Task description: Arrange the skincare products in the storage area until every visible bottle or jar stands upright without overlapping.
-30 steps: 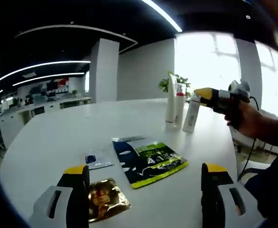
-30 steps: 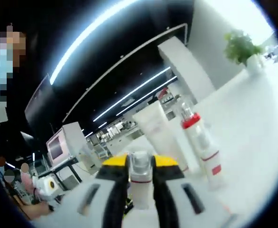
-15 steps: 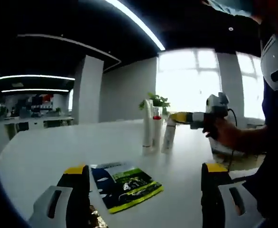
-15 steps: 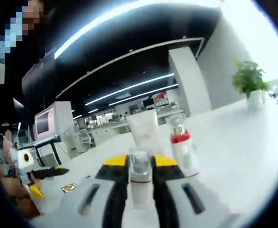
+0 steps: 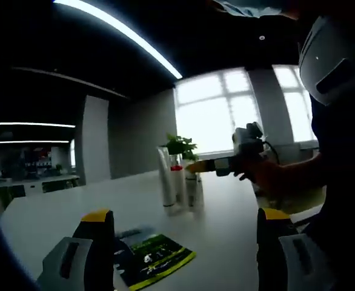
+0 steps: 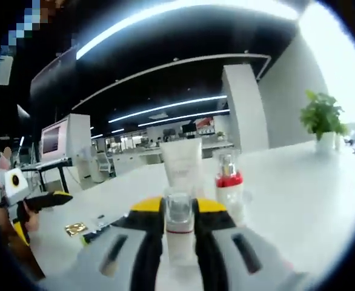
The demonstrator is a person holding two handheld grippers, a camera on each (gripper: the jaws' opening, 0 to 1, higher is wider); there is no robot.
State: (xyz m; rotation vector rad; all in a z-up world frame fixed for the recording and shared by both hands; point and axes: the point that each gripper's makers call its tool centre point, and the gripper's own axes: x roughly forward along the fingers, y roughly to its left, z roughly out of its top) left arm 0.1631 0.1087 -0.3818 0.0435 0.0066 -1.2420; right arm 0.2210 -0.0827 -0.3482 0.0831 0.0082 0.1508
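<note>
Right tongs clamped the upright bottle beside the tube; left tongs stood apart, farther down the desk.

It's a big white table. Standing on it close together: a tall white tube, a red-collared bottle and a small clear-capped bottle. A green and dark sachet lies flat nearer the camera, plus a small gold packet.
</note>
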